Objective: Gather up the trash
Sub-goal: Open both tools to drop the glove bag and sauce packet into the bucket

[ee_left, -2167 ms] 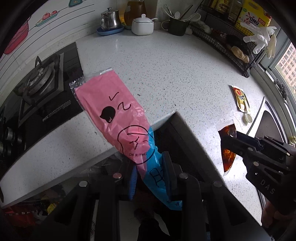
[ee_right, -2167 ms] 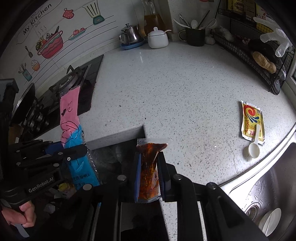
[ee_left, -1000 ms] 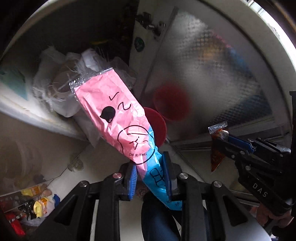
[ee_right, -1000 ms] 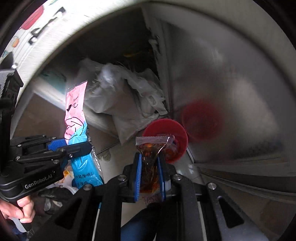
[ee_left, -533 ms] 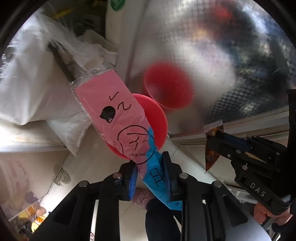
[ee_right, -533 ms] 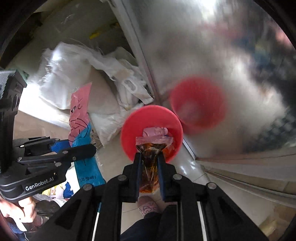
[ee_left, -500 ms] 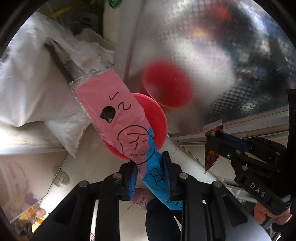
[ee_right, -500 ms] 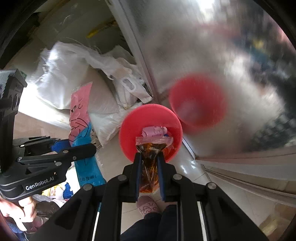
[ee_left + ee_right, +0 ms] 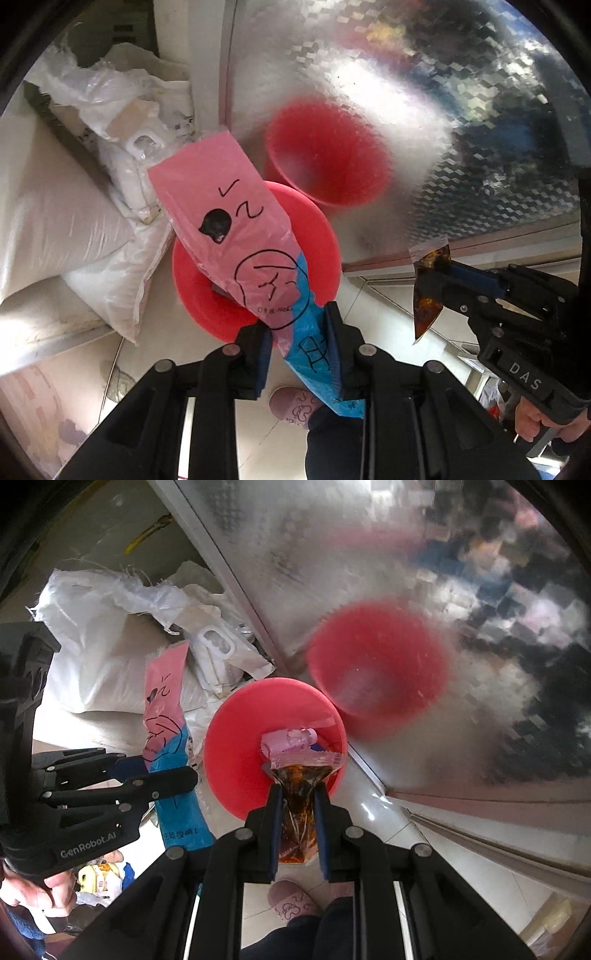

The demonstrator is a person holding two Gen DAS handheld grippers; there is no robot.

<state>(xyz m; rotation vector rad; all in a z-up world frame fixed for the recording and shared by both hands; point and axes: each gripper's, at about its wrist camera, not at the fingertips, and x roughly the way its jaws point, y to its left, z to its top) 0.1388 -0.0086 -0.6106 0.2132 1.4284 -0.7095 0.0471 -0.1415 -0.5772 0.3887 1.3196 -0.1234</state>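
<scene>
A red trash bin [image 9: 325, 243] stands on the floor below both grippers. My left gripper [image 9: 297, 326] points down over the bin's near rim. Between its blue pads a pink and blue snack wrapper [image 9: 221, 206] stands upright, still held while the jaws are opening. To its right, my right gripper [image 9: 297, 801] is shut on a brown sauce packet [image 9: 297, 794], which hangs over the bin [image 9: 236, 746]. A pink scrap [image 9: 288, 740] lies inside the bin. From the left wrist view, the right gripper [image 9: 436, 280] and its packet [image 9: 428, 306] show at the right.
White sacks [image 9: 55, 221] are heaped left of the bin. A shiny patterned metal panel [image 9: 461, 110] rises behind it and mirrors the bin. The person's slippered foot [image 9: 291, 901] is on the tiled floor just below the grippers. A hand [image 9: 33, 890] grips the left tool.
Both grippers have sunk from counter height down toward the floor, each with its trash. The red bin has grown larger and now lies right under them.
</scene>
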